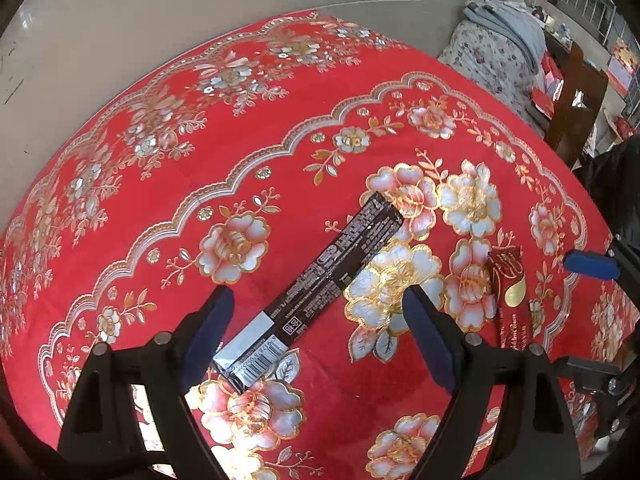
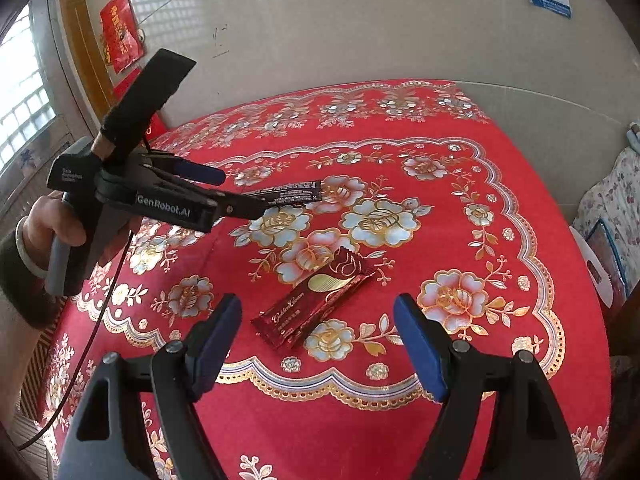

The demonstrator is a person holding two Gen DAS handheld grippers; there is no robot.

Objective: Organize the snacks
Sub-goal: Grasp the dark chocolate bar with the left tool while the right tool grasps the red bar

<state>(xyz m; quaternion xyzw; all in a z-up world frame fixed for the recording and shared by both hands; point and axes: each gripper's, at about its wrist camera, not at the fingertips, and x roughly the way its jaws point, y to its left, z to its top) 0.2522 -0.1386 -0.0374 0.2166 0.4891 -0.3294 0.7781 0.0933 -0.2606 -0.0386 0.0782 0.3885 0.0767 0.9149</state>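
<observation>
Partly hidden black snack bar (image 2: pixel 289 193) behind left gripper (image 2: pixel 224 196)

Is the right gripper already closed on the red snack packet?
No: in the right wrist view the right gripper stands open, its blue pads apart on either side of the red snack packet, which lies flat on the tablecloth.

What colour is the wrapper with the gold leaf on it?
Dark red wrapper with gold lettering; it shows best in the right wrist view.
</observation>
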